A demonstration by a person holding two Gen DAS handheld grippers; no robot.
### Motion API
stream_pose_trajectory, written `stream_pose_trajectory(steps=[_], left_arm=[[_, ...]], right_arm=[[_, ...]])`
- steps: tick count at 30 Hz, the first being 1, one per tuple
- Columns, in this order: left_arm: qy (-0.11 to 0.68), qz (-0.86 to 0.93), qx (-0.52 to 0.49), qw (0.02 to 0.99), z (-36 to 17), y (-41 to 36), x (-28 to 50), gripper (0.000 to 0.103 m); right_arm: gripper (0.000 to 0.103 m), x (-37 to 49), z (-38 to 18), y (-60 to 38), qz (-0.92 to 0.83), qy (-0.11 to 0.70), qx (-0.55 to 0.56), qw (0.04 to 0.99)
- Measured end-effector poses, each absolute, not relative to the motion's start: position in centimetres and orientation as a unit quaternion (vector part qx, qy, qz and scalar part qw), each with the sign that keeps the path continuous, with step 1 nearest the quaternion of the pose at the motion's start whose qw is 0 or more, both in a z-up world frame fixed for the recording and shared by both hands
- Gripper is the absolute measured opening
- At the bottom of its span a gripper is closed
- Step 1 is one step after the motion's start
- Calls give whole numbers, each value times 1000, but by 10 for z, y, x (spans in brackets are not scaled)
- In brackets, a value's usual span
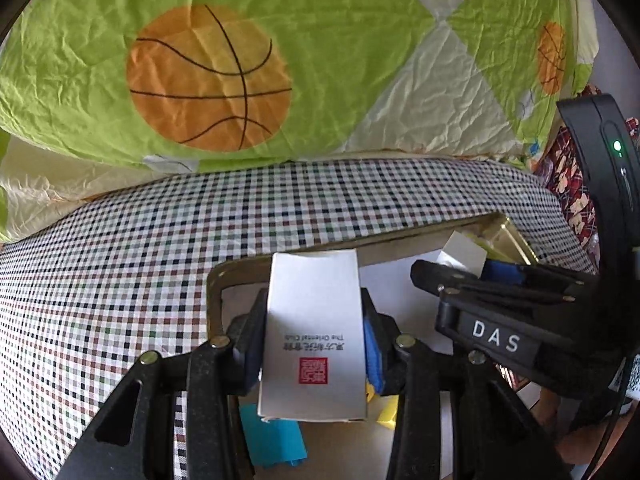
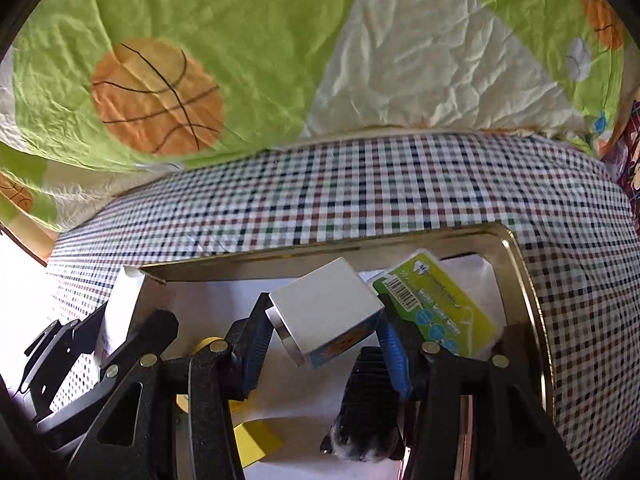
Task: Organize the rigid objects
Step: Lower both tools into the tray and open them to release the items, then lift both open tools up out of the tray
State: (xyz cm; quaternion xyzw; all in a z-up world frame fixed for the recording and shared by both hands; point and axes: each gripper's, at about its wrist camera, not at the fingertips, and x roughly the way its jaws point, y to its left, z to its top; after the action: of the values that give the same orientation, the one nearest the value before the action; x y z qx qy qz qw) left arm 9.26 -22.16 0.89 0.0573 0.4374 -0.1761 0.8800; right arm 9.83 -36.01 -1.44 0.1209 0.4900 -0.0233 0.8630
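over a shallow gold metal tray (image 2: 524,280) on checked cloth (image 1: 120,280), the left gripper (image 1: 314,344) is clenched on a tall white carton (image 1: 314,320) with a red square seal, standing upright between its pads. the right gripper (image 2: 324,344) grasps a tilted white box (image 2: 328,312) with a blue edge, just beside a glossy green packet (image 2: 452,312); behind lies a crinkled green quilt (image 1: 320,40) printed with basketballs

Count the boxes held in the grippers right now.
2. A tall white box sits in the left gripper; a smaller white box sits tilted in the right gripper. Others may be hidden below.
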Motion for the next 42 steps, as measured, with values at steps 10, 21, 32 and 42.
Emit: stream_pose_trajectory(steps=[10, 21, 32, 42], left_arm=[[485, -126, 95, 860, -20, -234, 107, 49], [480, -177, 116, 851, -9, -245, 84, 102], [349, -152, 114, 917, 11, -227, 31, 102], [253, -108, 82, 958, 8, -217, 5, 102]], right_arm=[[57, 111, -36, -359, -47, 536, 110, 836], [89, 91, -23, -355, -25, 521, 142, 841], [91, 22, -1, -365, -58, 354, 158, 920], [91, -28, 4, -368, -136, 206, 130, 960]])
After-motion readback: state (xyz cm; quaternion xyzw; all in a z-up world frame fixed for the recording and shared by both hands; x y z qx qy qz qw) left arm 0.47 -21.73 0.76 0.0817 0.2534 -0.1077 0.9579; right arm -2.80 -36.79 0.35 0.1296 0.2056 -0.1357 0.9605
